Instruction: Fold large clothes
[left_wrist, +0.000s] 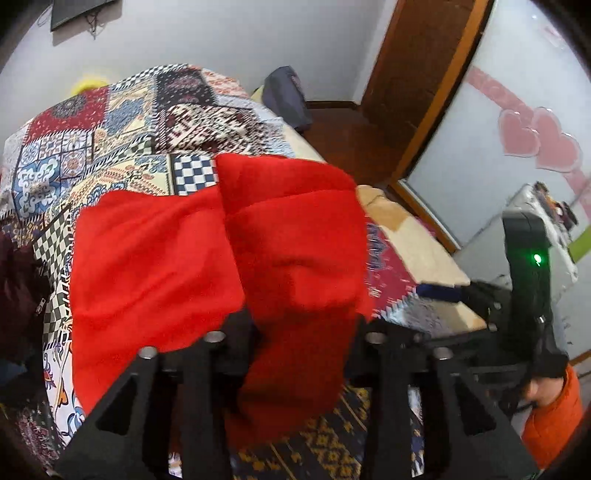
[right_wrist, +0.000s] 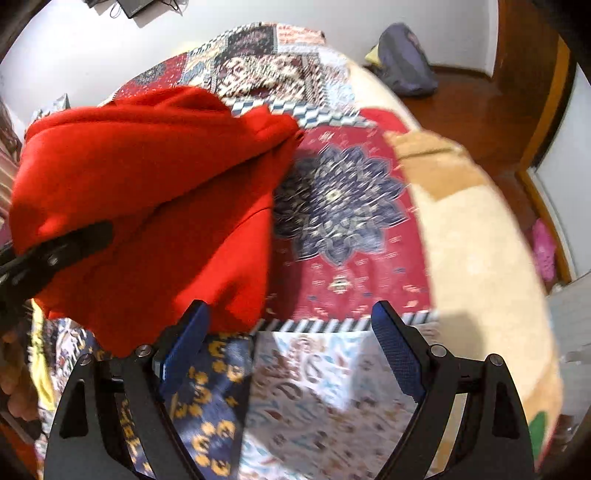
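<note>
Patchwork bedspread (right_wrist: 332, 221) — left hand-held gripper (left_wrist: 295, 332) pinches red garment (left_wrist: 166, 258); right hand-held gripper (right_wrist: 291, 343) spread.

Bright, even indoor light — motion blur, fisheye-warped dark corners.

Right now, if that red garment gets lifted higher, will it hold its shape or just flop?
Probably flop: the red garment already sags in soft folds where the left claw holds it. It looks thick, so likely somewhat heavy for cloth. Its fuzzy surface probably won't slip easily over the patterned bedspread.
</note>
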